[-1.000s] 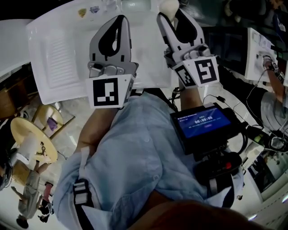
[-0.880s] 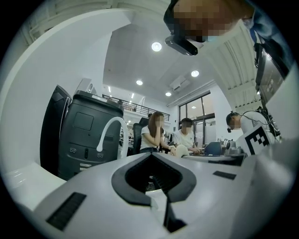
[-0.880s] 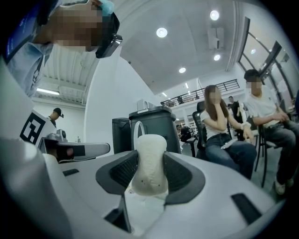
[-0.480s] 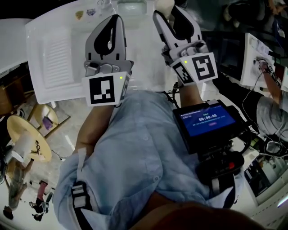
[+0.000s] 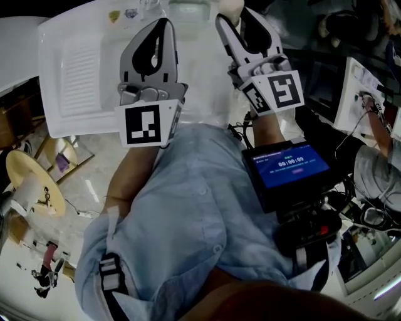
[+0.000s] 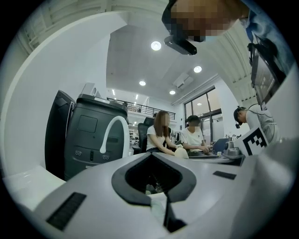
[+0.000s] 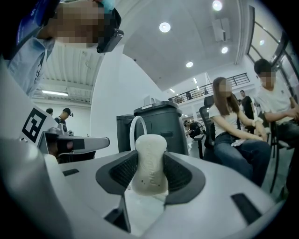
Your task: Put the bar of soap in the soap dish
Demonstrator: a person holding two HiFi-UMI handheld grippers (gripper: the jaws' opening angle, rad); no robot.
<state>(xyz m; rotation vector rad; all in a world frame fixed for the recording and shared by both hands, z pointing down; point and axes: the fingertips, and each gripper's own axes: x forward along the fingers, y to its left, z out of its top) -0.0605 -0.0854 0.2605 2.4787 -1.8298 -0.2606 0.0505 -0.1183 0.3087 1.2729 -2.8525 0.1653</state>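
Note:
A cream bar of soap stands upright between the pads of my right gripper, which is shut on it. In the head view the soap pokes out past the right gripper at the top edge, over the white sink unit. My left gripper is held beside it to the left, jaws closed together with nothing in them; in its own view the left gripper shows only a dark gap. A pale rounded dish-like thing lies between the two grippers' tips, partly cut off.
The sink unit has a ribbed draining area on its left. A white arched tap rises ahead, with a black machine behind it. People sit at desks beyond. A blue-screened device hangs at the person's right side.
Both grippers have crept slightly forward over the sink unit. The right one still holds the soap and the left stays closed. The head view has shifted a little.

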